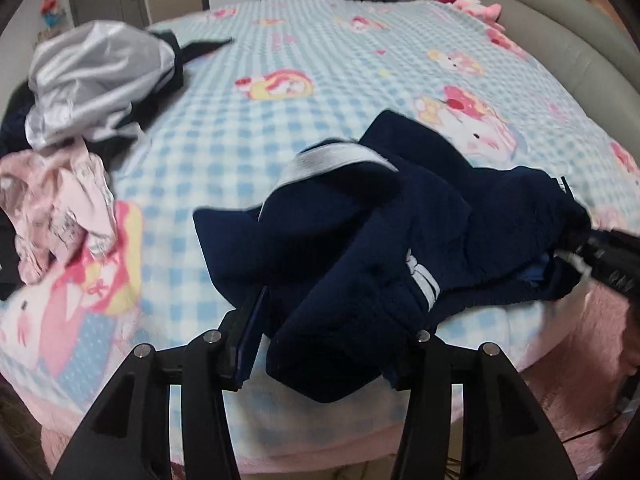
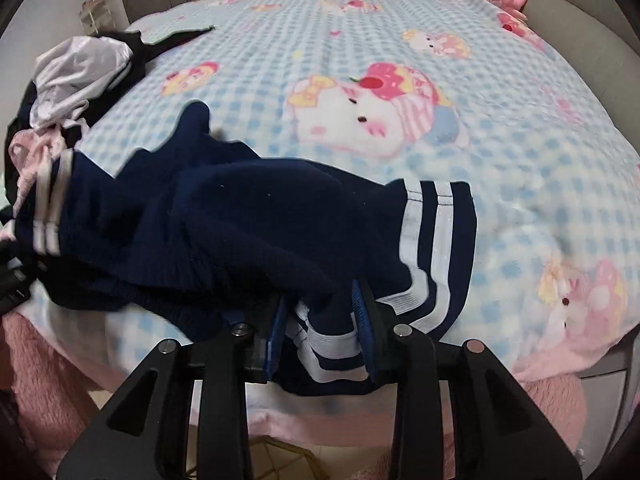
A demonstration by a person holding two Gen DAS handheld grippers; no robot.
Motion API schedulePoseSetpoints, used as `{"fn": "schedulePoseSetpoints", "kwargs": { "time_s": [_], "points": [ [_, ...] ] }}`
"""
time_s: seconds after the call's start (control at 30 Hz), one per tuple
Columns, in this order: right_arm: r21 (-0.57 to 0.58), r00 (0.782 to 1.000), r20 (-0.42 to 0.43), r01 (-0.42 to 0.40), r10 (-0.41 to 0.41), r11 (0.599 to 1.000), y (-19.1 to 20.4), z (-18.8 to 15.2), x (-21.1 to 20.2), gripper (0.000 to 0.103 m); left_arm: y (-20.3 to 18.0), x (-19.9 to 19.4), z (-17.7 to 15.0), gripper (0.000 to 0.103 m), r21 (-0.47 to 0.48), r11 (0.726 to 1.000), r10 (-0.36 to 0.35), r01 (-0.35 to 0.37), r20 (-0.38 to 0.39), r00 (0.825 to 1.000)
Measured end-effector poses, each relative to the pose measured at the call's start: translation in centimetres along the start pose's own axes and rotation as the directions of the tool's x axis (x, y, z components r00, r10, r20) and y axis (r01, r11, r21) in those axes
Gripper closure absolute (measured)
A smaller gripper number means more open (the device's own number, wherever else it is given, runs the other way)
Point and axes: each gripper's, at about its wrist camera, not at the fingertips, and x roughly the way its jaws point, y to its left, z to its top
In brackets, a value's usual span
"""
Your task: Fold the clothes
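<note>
My right gripper (image 2: 324,332) pinches the striped hem of the navy garment (image 2: 248,232) at the bed's (image 2: 520,160) near edge – crumpled, its length running left to right. My left gripper (image 1: 332,344) stands open, cloth draped between its jaws.

Matt ribbed navy garment (image 2: 248,232), fleecy blanket (image 2: 520,152)

Navy garment (image 2: 248,232) with white stripes, blue-white checked blanket (image 2: 400,40) with pink cartoon cats, silver-grey cloth (image 1: 92,76)
</note>
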Motion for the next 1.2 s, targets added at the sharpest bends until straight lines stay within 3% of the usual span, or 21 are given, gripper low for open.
{"fn": "schedulePoseSetpoints", "kwargs": {
  "time_s": [0.13,0.17,0.23,0.27,0.37,0.4,0.47,0.5,0.57,0.6,0.7,0.77,0.83,0.87,0.9,0.93,1.0,1.07,1.1,1.17,1.2],
  "points": [
    [-0.098,0.999,0.032,-0.026,0.029,0.995,1.8,1.0,0.3,0.044,-0.5,0.1,0.8,0.052,0.019,1.0,0.022,-0.023,0.023,0.999],
    [-0.126,0.999,0.025,-0.022,0.025,0.992,2.5,0.9,1.0,0.044,-0.4,0.6,1.2,0.055,0.01,0.999,0.033,-0.033,0.005,0.999],
    [-0.14,0.999,-0.042,-0.005,-0.001,0.99,3.0,1.0,3.4,0.048,0.2,0.6,1.8,0.071,-0.025,1.0,0.013,-0.013,-0.029,1.0],
    [-0.137,0.999,-0.045,0.015,-0.021,0.99,2.9,1.0,3.7,0.055,0.6,-0.3,1.9,0.072,-0.045,0.999,-0.016,0.016,-0.001,1.0],
    [-0.095,0.998,0.007,0.062,-0.061,0.994,1.6,0.9,2.7,0.057,2.2,-3.1,2.1,0.072,-0.093,0.994,-0.05,0.058,0.082,0.995],
    [-0.071,0.996,0.031,0.086,-0.084,0.994,1.0,1.0,2.1,0.057,2.6,-3.5,2.3,0.072,-0.105,0.994,-0.028,0.037,0.091,0.995],
    [-0.01,0.985,0.103,0.142,-0.14,0.99,-0.5,1.4,0.4,0.056,3.0,-3.8,2.7,0.064,-0.094,0.989,0.122,-0.115,0.071,0.99],
    [0.051,0.979,0.162,0.115,-0.122,0.992,-1.5,1.5,-1.1,0.053,2.8,-3.9,2.8,0.057,-0.092,0.99,0.11,-0.103,0.076,0.991],
    [0.159,0.967,0.246,0.032,-0.071,0.987,-3.1,1.7,-3.4,0.04,2.5,-4.1,3.0,0.056,-0.088,0.993,0.087,-0.079,0.088,0.992],
    [0.15,0.972,0.226,0.029,-0.063,0.988,-2.9,1.9,-3.2,0.04,2.3,-4.3,3.0,0.056,-0.087,0.994,0.075,-0.067,0.094,0.993],
    [0.081,0.982,0.167,0.076,-0.089,0.994,-1.7,2.2,-1.9,0.044,2.5,-5.0,2.9,0.056,-0.117,0.989,-0.076,0.091,0.132,0.988],
    [0.097,0.986,0.164,-0.032,0.016,0.995,-1.9,1.2,-1.9,0.047,2.0,-5.8,2.7,0.056,-0.112,0.989,-0.082,0.101,0.165,0.983],
    [0.116,0.978,0.166,-0.147,0.127,0.982,-2.2,0.1,-2.0,0.047,1.5,-6.1,2.6,0.056,-0.083,0.994,0.087,-0.073,0.183,0.979],
    [0.118,0.974,0.168,-0.172,0.151,0.978,-2.2,-0.1,-2.1,0.047,1.8,-6.0,2.6,0.056,-0.083,0.99,0.128,-0.114,0.188,0.974],
    [0.119,0.97,0.17,-0.194,0.172,0.974,-2.3,-0.2,-2.1,0.047,2.9,-5.8,2.5,0.056,-0.116,0.991,0.082,-0.062,0.172,0.982],
    [0.111,0.979,0.16,-0.148,0.129,0.983,-2.1,-0.2,-1.9,0.047,4.0,-5.5,2.3,0.056,-0.17,0.985,-0.002,0.029,0.157,0.988],
    [0.107,0.991,0.135,-0.025,0.011,0.994,-1.7,-0.1,-1.5,0.048,4.4,-4.9,1.6,0.056,-0.203,0.975,-0.056,0.089,0.163,0.985],
    [0.195,0.988,0.112,0.085,-0.108,0.977,-2.8,-0.1,-1.1,0.046,4.8,-4.4,0.9,0.051,-0.236,0.96,-0.11,0.149,0.17,0.979],
    [0.213,0.99,0.106,0.072,-0.096,0.974,-3.1,-0.1,-1.1,0.046,5.0,-4.1,0.5,0.05,-0.251,0.952,-0.136,0.177,0.174,0.975],
    [0.241,0.994,0.097,0.032,-0.057,0.97,-3.6,-0.3,-1.3,0.044,3.0,-3.2,0.0,0.053,-0.162,0.987,0.009,0.013,0.133,0.991],
    [0.256,0.995,0.092,0.012,-0.037,0.967,-3.9,-0.4,-1.3,0.044,2.3,-3.2,-0.3,0.053,-0.142,0.989,-0.021,0.041,0.137,0.99]
  ]
}}
